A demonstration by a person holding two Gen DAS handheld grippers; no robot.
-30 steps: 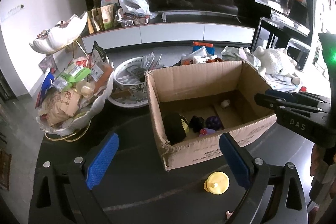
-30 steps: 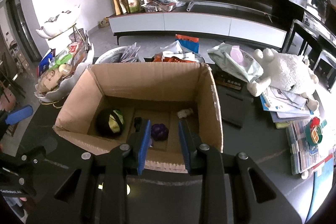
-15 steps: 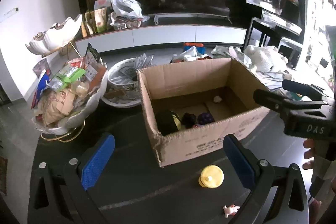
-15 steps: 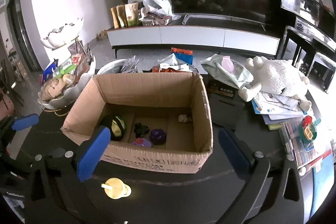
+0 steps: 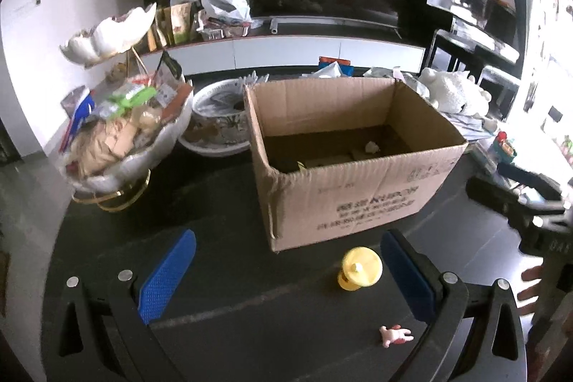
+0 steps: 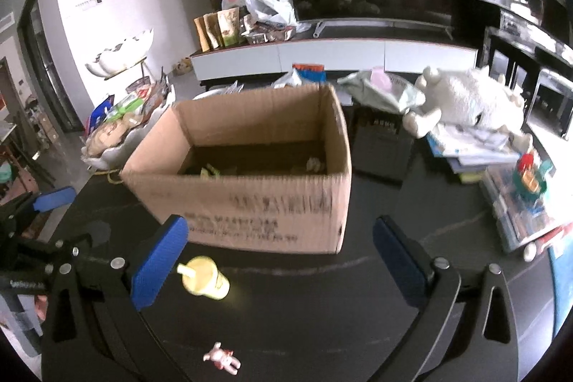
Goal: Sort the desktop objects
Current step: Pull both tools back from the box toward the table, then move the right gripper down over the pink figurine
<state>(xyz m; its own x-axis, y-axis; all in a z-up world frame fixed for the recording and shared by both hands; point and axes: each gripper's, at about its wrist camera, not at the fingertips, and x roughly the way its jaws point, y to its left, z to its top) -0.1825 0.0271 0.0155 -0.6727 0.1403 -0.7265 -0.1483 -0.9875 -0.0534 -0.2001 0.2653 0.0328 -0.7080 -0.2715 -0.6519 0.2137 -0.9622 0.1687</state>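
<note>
An open cardboard box point(image 5: 358, 199) point(image 6: 258, 213) stands on the dark table and holds a few small toys, mostly hidden behind its front wall. A yellow toy cup point(image 5: 359, 268) point(image 6: 204, 281) lies on the table in front of the box. Nearer still lies a small pink figurine point(image 5: 394, 335) point(image 6: 222, 357). My left gripper point(image 5: 286, 274) is open and empty, and the cup sits just inside its right finger. Open and empty too, my right gripper point(image 6: 279, 260) has the cup beside its left finger point(image 6: 159, 262).
A white shell-shaped bowl of snacks point(image 5: 121, 138) and a round basin point(image 5: 218, 117) stand left of the box. A plush sheep point(image 6: 465, 102), books and a clear case point(image 6: 519, 203) crowd the right side. A black box point(image 6: 379, 145) sits behind the carton's right corner.
Both grippers have pulled back and down from the box, so its contents are now mostly hidden. My right gripper went from nearly shut over the box to wide open. The figurine came into view.
</note>
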